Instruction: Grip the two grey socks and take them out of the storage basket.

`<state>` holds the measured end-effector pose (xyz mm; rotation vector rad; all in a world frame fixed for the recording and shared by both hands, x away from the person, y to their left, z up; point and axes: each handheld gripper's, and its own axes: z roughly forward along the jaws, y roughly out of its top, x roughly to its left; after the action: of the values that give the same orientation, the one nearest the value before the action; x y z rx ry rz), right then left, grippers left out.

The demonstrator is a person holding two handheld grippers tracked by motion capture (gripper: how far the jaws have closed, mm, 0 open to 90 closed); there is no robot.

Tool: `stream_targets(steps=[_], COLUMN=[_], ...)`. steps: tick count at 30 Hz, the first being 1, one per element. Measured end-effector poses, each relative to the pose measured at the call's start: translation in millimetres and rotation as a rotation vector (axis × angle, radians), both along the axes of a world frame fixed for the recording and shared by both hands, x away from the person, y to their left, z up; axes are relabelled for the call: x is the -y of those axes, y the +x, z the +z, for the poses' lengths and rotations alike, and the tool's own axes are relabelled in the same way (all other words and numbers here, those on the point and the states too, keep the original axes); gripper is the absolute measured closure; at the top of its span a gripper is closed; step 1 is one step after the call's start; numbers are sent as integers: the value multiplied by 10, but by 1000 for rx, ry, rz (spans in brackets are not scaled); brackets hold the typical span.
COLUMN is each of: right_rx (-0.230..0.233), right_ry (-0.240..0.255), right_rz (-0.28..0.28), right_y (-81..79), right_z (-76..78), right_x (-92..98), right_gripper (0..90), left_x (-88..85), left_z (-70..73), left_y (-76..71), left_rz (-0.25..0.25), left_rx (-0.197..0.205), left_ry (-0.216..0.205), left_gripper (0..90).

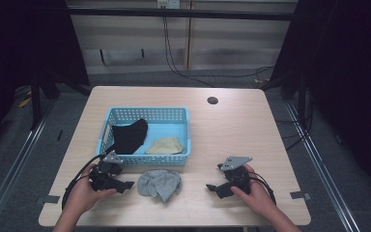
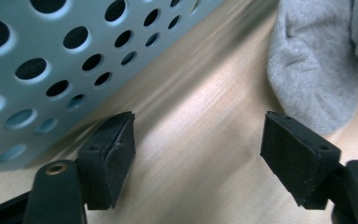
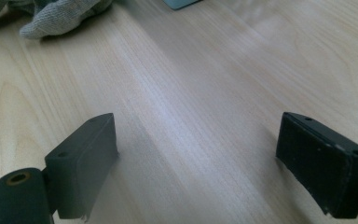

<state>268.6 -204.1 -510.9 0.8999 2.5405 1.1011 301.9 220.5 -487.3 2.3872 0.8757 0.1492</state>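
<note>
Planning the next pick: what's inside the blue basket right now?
Inside the blue basket lie a black cloth, draped up against the left wall, and a beige cloth at the front. Anything under them is hidden.

In the left gripper view the grey cloth (image 2: 317,60) is cut off by the top and right edges, and the blue basket (image 2: 51,60) beside it runs off the top and left edges. In the right gripper view only a grey cloth tip shows at the top edge, plus a cropped blue basket corner. High view: black cloth (image 1: 129,136) partly hidden behind the basket's near wall; the pale cloth (image 1: 164,145) beside it is too small to identify.
</note>
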Motion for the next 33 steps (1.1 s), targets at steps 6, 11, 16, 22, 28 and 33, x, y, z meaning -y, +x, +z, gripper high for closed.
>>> stream_targets(steps=[6,11,16,22,28,33], right_rx=[1,0,-1,0,1,1], right_ry=[0,-1,0,0,-1,-1], right_rz=[-1,-2,0,0,-1,-1], right_y=[0,-1,0,0,0,0], right_z=[0,0,0,0,0,0], right_x=[0,0,0,0,0,0], right_gripper=[118,118,118,118,118,118], left_x=[-7,-23,-50,-70,-84,-82], left_z=[-36,-84,-147,-185,-208,-209], left_y=[-11,-37,-52,-67,-74,-76], left_rz=[-14,-34,-22,-17,-22,-20], left_rx=[48,102,150,176,192,188], left_ry=[-12,-22,-73,-105,-124,-128], left_gripper=[229,206,180,164,155,154])
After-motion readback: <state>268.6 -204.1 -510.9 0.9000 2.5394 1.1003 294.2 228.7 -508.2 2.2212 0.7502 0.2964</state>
